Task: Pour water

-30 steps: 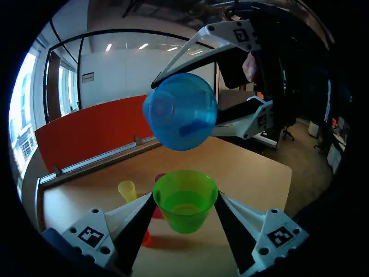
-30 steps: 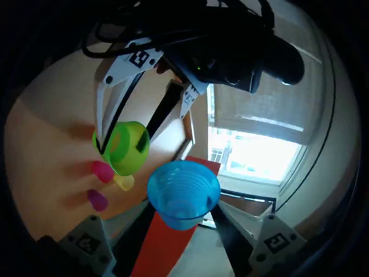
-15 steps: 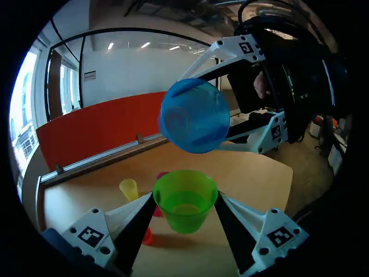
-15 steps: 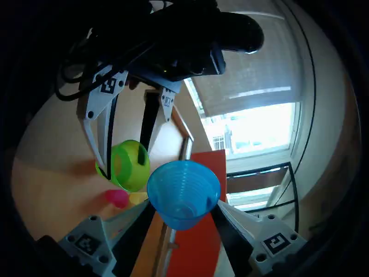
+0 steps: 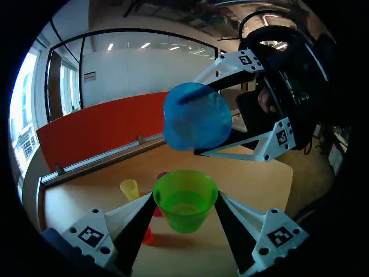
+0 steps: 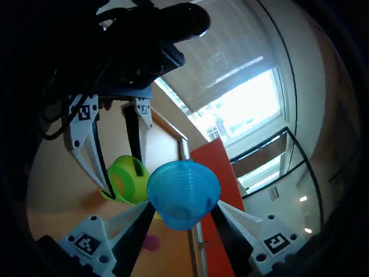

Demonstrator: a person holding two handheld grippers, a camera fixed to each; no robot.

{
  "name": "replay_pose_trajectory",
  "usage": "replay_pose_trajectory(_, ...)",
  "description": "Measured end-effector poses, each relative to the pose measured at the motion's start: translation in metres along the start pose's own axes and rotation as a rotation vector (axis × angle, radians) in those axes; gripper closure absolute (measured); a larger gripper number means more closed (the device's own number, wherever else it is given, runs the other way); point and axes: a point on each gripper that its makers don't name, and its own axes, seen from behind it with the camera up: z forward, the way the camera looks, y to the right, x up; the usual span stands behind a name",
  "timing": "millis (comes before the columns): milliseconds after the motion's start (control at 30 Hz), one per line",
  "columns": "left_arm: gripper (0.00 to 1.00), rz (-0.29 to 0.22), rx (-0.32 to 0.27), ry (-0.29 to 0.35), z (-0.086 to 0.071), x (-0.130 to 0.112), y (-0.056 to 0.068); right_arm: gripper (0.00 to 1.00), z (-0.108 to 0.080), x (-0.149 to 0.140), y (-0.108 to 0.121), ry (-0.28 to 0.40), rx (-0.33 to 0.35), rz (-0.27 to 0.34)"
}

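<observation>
Over the pale wooden bench (image 5: 258,177), in the left gripper view: holds a green cup (image 5: 184,210) upright in the left gripper (image 5: 184,199), jaws clenched on opposite sides of its wall. Shows a darker band low inside the cup; cannot tell whether liquid. Higher up and apart from the green rim, carries a blue cup (image 5: 197,117) in the right gripper (image 5: 189,125), jaws grasping it top and bottom, cup tipped so that its base faces this camera. Down on the bench, beyond the left finger: a small yellow cup (image 5: 129,188), a pink cup (image 5: 157,212) partly hidden behind the green one, and a red cup (image 5: 147,236) just beside the finger. Behind the bench, a long orange partition (image 5: 97,127).

In the right gripper view: looks straight into the blue cup (image 6: 183,198), pinched between the jaws of the right gripper (image 6: 183,208), ribbed inside. Just beside it, lower left, the green cup (image 6: 123,185), gripped by the left gripper (image 6: 125,184). Bright window (image 6: 240,111) beyond.
</observation>
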Motion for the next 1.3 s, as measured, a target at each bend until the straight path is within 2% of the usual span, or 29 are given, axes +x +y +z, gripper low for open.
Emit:
replay_pose_trajectory(200,0.13,-0.01,0.014,0.0,-0.003,-0.002,-0.003,0.15,-0.003,-0.008,0.004,0.002,-0.02,0.145)
replay_pose_trajectory(400,0.13,-0.022,0.019,0.001,-0.005,-0.003,-0.005,0.15,-0.005,-0.013,-0.004,-0.006,-0.017,0.305)
replay_pose_trajectory(700,0.13,-0.027,0.029,0.002,-0.008,-0.004,-0.007,0.15,-0.01,-0.012,-0.007,0.013,-0.039,0.496)
replay_pose_trajectory(1000,0.13,-0.035,0.037,0.007,-0.012,-0.004,-0.01,0.15,-0.017,-0.012,-0.008,0.028,-0.076,0.628)
replay_pose_trajectory(1300,0.13,-0.041,0.048,0.011,-0.015,-0.003,-0.013,0.15,-0.02,-0.009,-0.017,0.045,-0.078,0.749)
